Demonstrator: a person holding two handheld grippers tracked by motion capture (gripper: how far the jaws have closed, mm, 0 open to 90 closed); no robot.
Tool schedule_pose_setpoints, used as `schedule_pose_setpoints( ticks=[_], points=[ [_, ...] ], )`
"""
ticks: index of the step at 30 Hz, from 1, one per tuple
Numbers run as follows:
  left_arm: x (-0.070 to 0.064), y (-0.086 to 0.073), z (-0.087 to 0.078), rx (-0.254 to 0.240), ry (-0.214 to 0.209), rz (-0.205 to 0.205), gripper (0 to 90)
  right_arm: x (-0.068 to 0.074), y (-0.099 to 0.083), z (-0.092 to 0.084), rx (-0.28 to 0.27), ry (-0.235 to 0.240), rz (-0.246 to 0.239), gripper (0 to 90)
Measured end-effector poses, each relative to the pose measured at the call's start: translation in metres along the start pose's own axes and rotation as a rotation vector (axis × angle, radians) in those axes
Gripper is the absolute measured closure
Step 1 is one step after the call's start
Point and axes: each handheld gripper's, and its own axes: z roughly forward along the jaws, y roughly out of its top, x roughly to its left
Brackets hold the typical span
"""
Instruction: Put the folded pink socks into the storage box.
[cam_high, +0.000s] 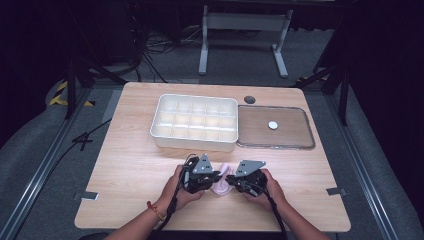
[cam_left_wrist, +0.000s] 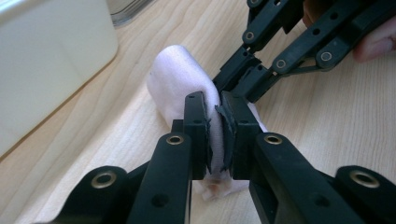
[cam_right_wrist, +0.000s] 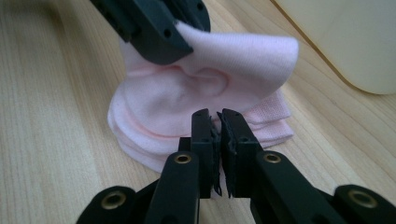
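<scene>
The pink sock (cam_high: 221, 181) lies bunched and part-folded on the tabletop (cam_high: 130, 165), just in front of the white compartment box (cam_high: 195, 121). My left tool (cam_left_wrist: 214, 135) pinches one edge, my right tool (cam_right_wrist: 218, 140) another. Folding looks under way; putting it in the box remains.

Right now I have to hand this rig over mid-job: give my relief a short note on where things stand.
Left gripper: shut on the pink cloth.
Right gripper: shut on the same cloth, from the opposite side.
The cloth lies bunched and partly folded on the table, in front of the white divided tray; the clear lid lies to the tray's right.
Done: both grips set.
Left: probably finish folding and put it in the tray.
</scene>
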Motion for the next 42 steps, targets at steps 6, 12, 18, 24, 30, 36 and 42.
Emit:
schedule_pose_setpoints(
  ticks=[6,12,18,24,30,36,42],
  points=[
    [-0.002,0.000,0.002,0.039,0.045,0.014,81.6,-0.001,0.000,0.001,-0.009,-0.005,0.008,81.1],
    [0.001,-0.001,0.001,0.035,0.055,-0.001,81.8,-0.003,0.001,-0.010,-0.004,-0.004,-0.006,82.5],
    [0.000,0.000,0.000,0.024,0.051,0.010,81.6,-0.003,-0.002,-0.007,0.030,0.021,-0.008,83.7],
    [-0.005,0.002,-0.001,0.026,0.055,0.045,81.3,-0.003,-0.003,-0.004,0.020,0.026,0.004,83.9],
    [-0.012,0.003,0.001,0.034,0.039,0.073,80.5,-0.004,-0.004,-0.003,0.005,0.036,0.018,83.6],
    [-0.013,0.001,0.006,0.053,0.016,0.064,79.4,-0.005,-0.005,-0.003,0.001,0.026,0.029,78.1],
    [-0.016,0.001,0.010,0.062,0.002,0.076,79.3,-0.013,-0.005,-0.012,0.021,0.020,0.029,80.3]
  ],
)
